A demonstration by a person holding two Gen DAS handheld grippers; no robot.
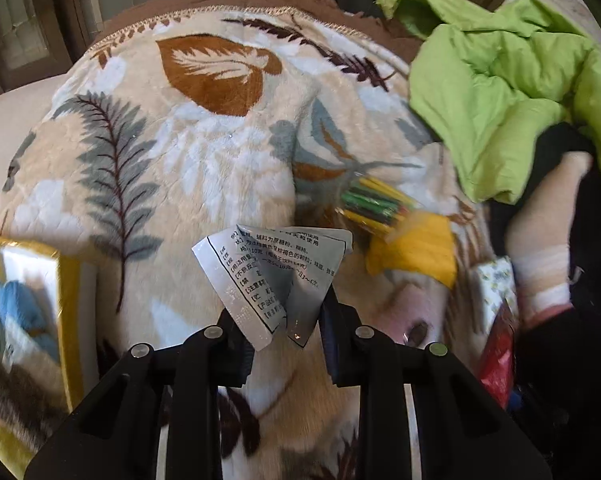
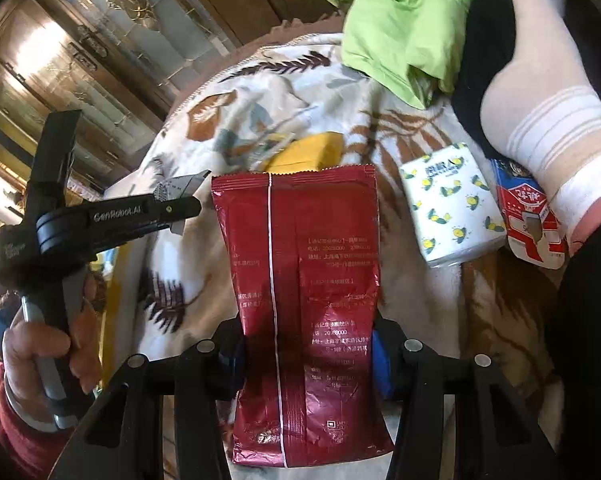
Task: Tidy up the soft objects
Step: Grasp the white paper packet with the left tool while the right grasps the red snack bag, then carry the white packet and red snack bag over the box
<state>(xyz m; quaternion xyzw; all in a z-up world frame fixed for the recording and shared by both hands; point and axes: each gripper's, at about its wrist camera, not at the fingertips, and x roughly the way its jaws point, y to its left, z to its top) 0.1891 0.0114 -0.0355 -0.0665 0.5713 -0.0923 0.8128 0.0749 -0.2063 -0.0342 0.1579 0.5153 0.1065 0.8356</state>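
In the left wrist view, the left gripper [image 1: 286, 320] is pinching one crumpled silver foil sachet printed with black text [image 1: 272, 276] above the leaf-patterned fleece blanket [image 1: 148, 152]. In the right wrist view, the right gripper [image 2: 306, 354] is gripping one glossy dark-red plastic snack packet [image 2: 304, 300]; one lemon-print tissue pack [image 2: 452, 208] is lying to the right.

Black gripper [image 2: 180, 208] — "GenRobot.AI" lettering, red sleeve [image 2: 20, 432].

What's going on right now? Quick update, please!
Left gripper shut on silver sachet. Right gripper shut on red packet. Both above leaf-print blanket. Nothing in the way.
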